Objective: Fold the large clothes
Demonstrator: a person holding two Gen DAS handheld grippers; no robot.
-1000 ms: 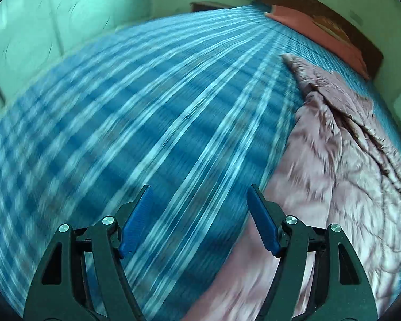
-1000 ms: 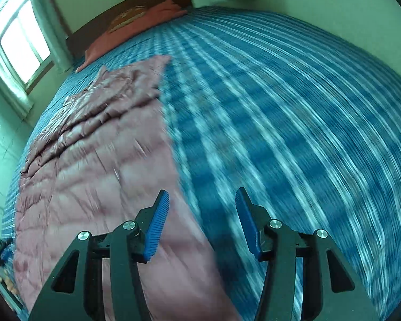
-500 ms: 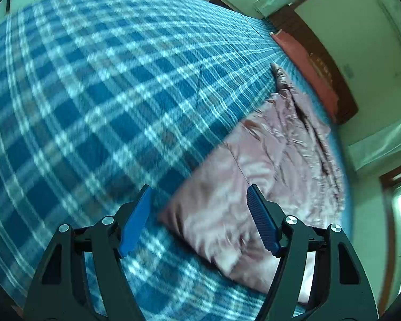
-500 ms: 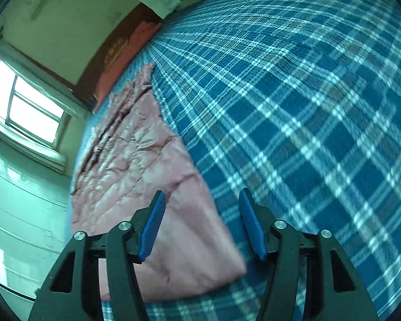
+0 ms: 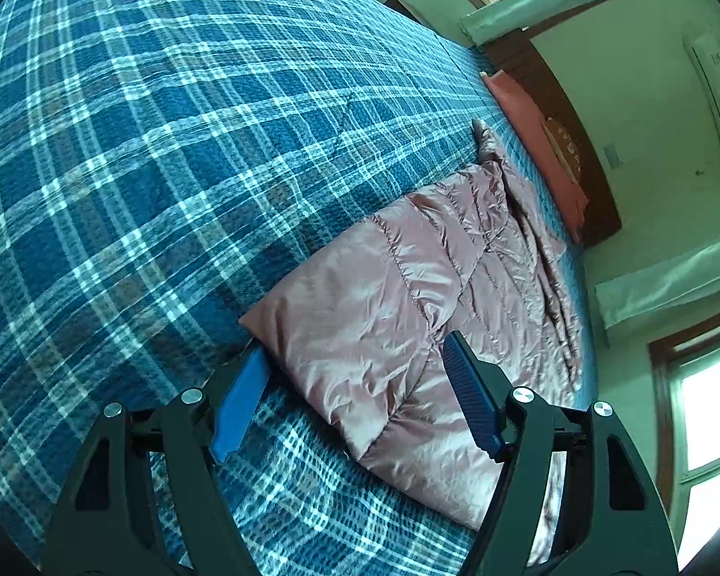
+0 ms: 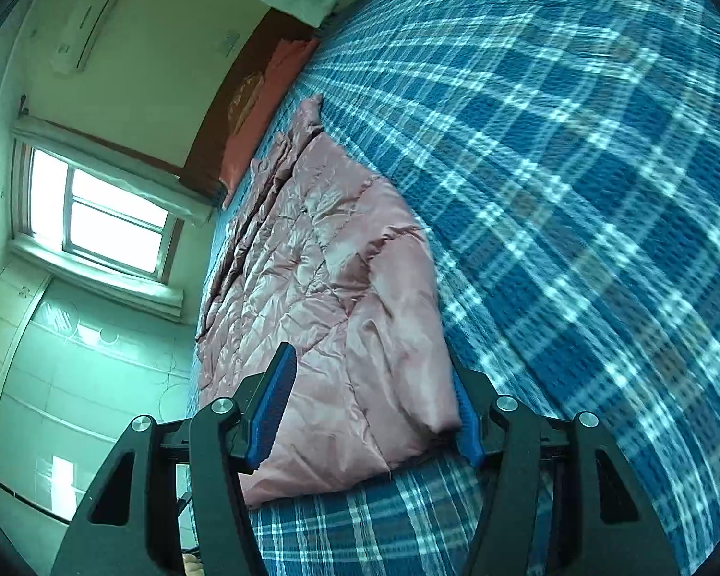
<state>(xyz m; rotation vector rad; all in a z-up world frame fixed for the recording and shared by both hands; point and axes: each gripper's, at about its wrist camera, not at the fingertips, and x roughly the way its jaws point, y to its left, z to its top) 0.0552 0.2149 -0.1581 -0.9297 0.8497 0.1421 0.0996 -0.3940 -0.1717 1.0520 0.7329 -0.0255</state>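
As seen from the left wrist, the left gripper (image 5: 355,389) stands released, its blue pads wide apart with nothing pressed between them. The pink quilted jacket (image 5: 437,259) lies flat on the blue plaid bedspread (image 5: 144,153); its near corner sits just ahead of the jaws, and its long axis runs from there toward 1 o'clock, ending short of the red pillow (image 5: 533,144) at the headboard. No label or writing can be read.

From the right wrist, the right gripper (image 6: 374,403) is likewise unclenched; its jaws straddle the other near corner without visibly pinching it. The jacket runs toward 11 o'clock. Each hand appears nearest its own hem corner, so a two-corner pinch seems the likely next move. The wall unit (image 6: 91,14) shows no legible brand.
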